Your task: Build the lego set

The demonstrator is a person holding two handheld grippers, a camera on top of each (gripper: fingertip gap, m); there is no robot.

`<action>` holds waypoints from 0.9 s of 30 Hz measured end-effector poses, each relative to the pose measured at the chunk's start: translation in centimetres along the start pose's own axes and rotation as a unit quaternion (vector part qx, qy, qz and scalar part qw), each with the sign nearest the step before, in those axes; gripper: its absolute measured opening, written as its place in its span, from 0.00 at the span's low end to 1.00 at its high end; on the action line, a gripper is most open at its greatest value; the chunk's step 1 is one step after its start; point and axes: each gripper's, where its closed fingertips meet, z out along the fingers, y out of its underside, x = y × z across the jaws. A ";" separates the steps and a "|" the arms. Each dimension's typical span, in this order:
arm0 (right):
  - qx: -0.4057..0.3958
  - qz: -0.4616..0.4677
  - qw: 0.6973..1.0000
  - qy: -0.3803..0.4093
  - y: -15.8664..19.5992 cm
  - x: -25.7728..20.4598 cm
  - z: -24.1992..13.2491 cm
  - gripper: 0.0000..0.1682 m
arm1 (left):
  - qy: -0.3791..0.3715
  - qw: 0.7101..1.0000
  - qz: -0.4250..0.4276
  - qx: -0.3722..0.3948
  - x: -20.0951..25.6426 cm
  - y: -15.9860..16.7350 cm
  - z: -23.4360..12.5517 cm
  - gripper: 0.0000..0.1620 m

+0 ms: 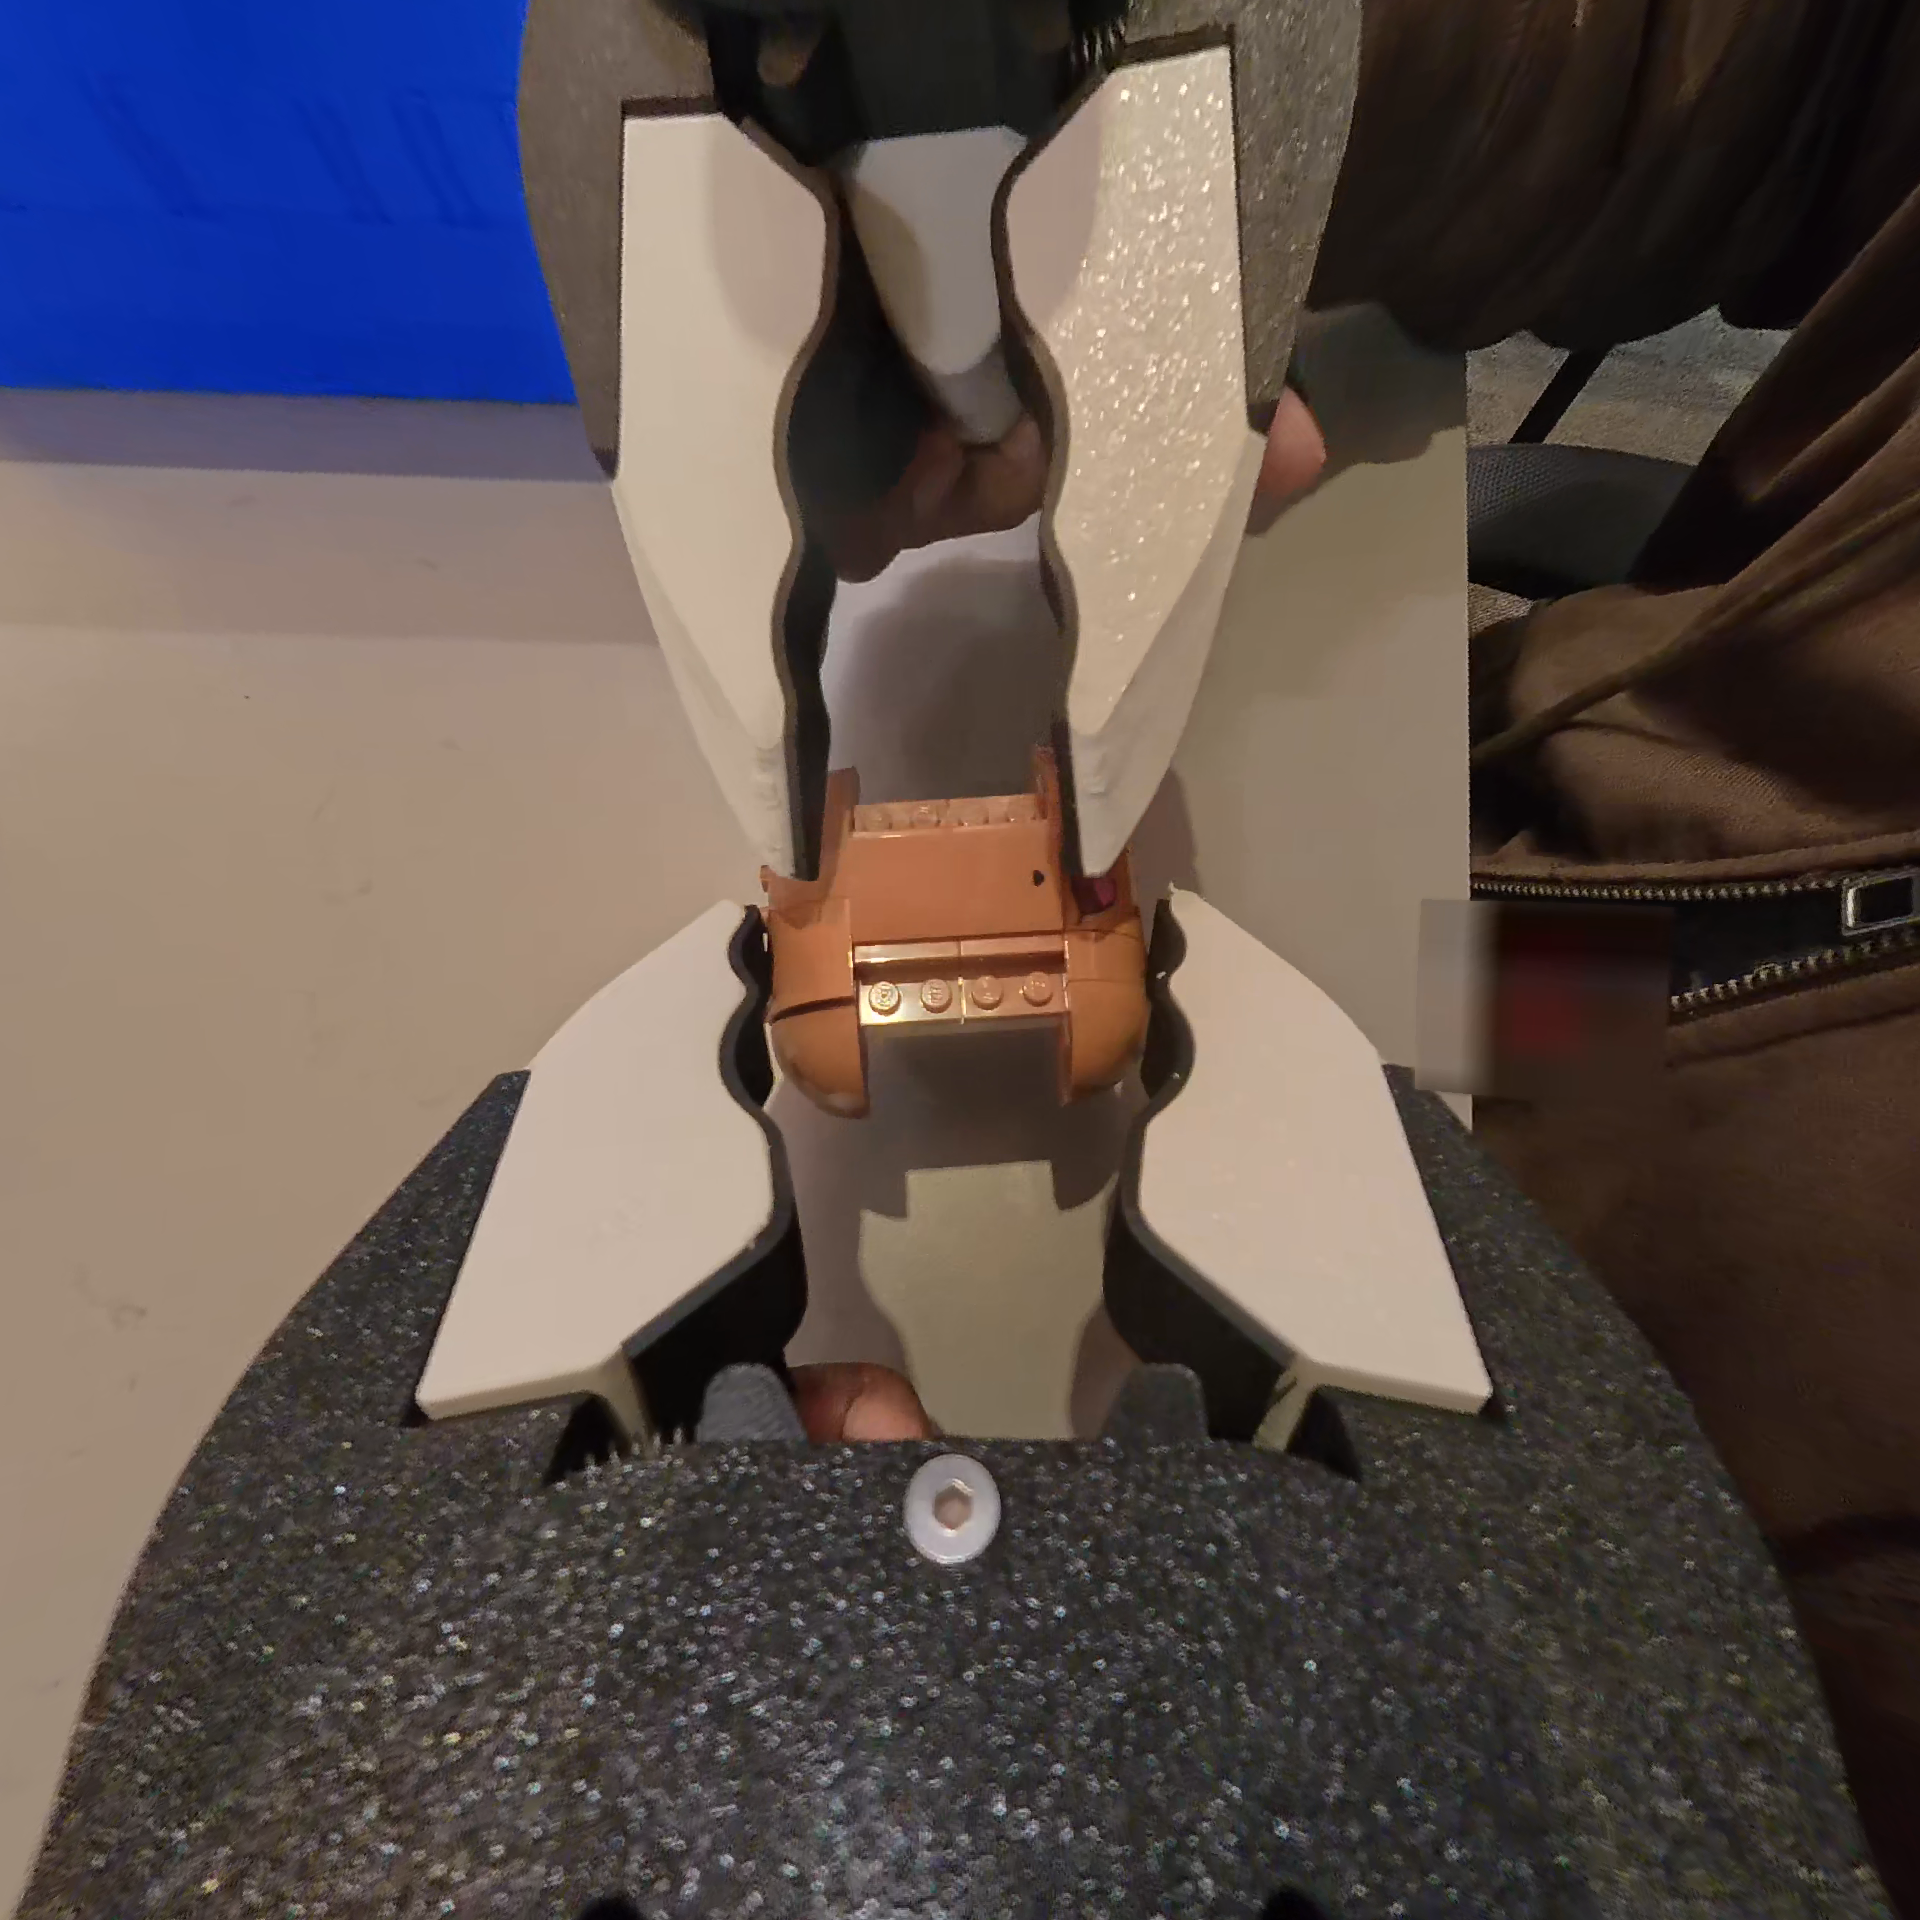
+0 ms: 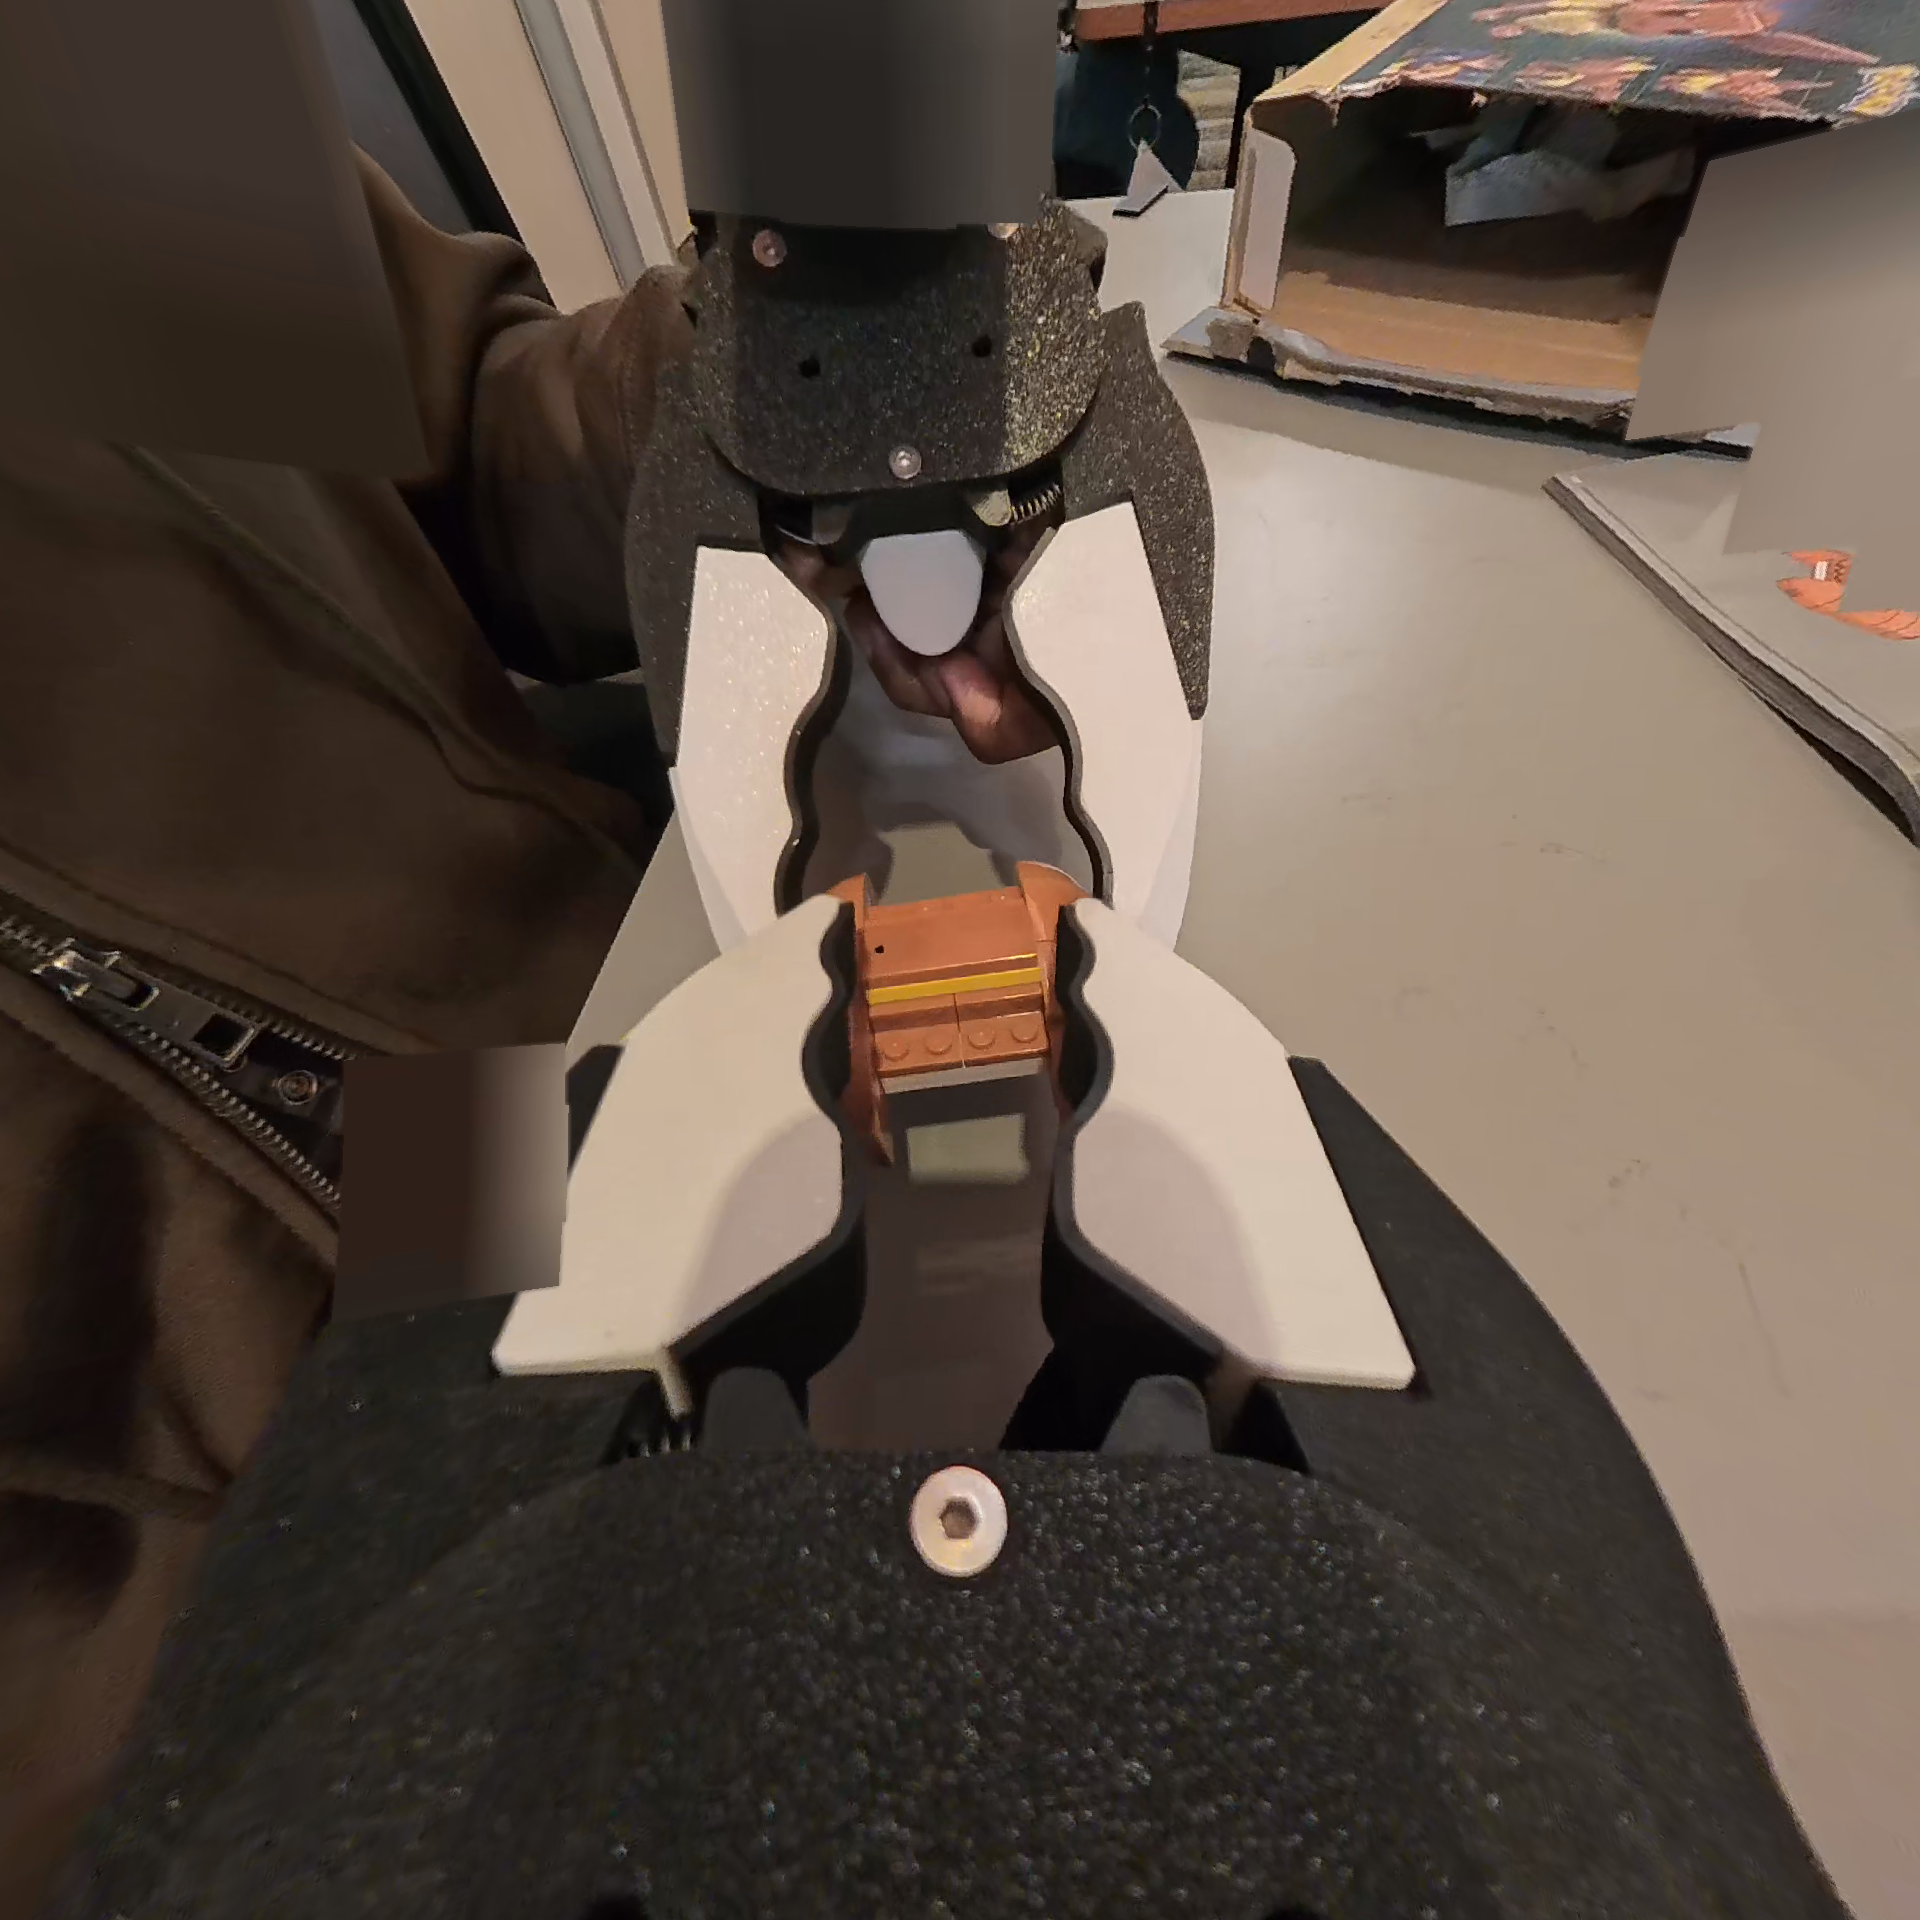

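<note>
A small brown lego build (image 1: pixel 945 992) with a row of studs is held in the air between both grippers. My left gripper (image 1: pixel 958 920) comes from below in its own view, its white fingers pressed on the build's rounded sides. My right gripper (image 1: pixel 945 857) reaches in from the top of that view and clamps the build's upper part. In the right wrist view my right gripper (image 2: pixel 956 914) is shut on the build (image 2: pixel 951 1023), which shows a thin yellow plate (image 2: pixel 951 990). The left gripper (image 2: pixel 948 883) faces it from behind.
An open cardboard box (image 2: pixel 1455 291) lies at the back right of the grey table (image 2: pixel 1455 935). An instruction booklet (image 2: pixel 1766 644) lies at the right edge. A person's brown jacket (image 1: pixel 1662 1143) is close by. A blue panel (image 1: pixel 260 187) stands behind the table. The grippers are tip to tip, or close to it.
</note>
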 end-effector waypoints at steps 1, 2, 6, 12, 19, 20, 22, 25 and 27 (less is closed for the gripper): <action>-0.004 -0.003 1.000 -0.002 0.1 -0.1 0.0 0.22 | 0.000 1.000 0.000 0.000 0.0 0.0 0.0 0.44; -0.010 -0.006 1.000 -0.003 0.3 -0.2 0.1 0.22 | 0.001 1.000 0.001 0.001 0.0 -0.1 0.0 0.44; -0.021 -0.009 1.000 0.001 0.6 -0.1 0.1 0.19 | 0.002 1.000 0.002 -0.002 0.1 0.0 0.0 0.44; 0.000 -0.011 1.000 0.014 0.1 0.2 -0.2 0.11 | 0.004 1.000 0.006 0.001 0.3 -0.2 0.0 0.44; 0.018 -0.020 0.999 0.018 -0.2 0.0 -0.5 0.21 | 0.003 1.000 0.007 -0.002 0.3 -0.1 0.1 0.44; 0.013 -0.022 1.000 0.018 -0.1 0.0 -0.5 0.22 | 0.003 1.000 0.008 -0.002 0.3 -0.1 0.1 0.44; 0.002 -0.026 1.000 0.014 0.3 -0.2 -0.5 0.23 | 0.004 1.000 0.009 -0.001 0.3 -0.2 0.0 0.44; -0.014 -0.035 0.999 0.014 0.7 -0.3 -0.3 0.22 | 0.003 1.000 0.011 0.000 0.4 -0.3 0.0 0.44; -0.020 -0.040 0.999 0.015 0.7 -0.3 -0.2 0.22 | 0.003 1.000 0.012 -0.002 0.4 -0.3 0.0 0.44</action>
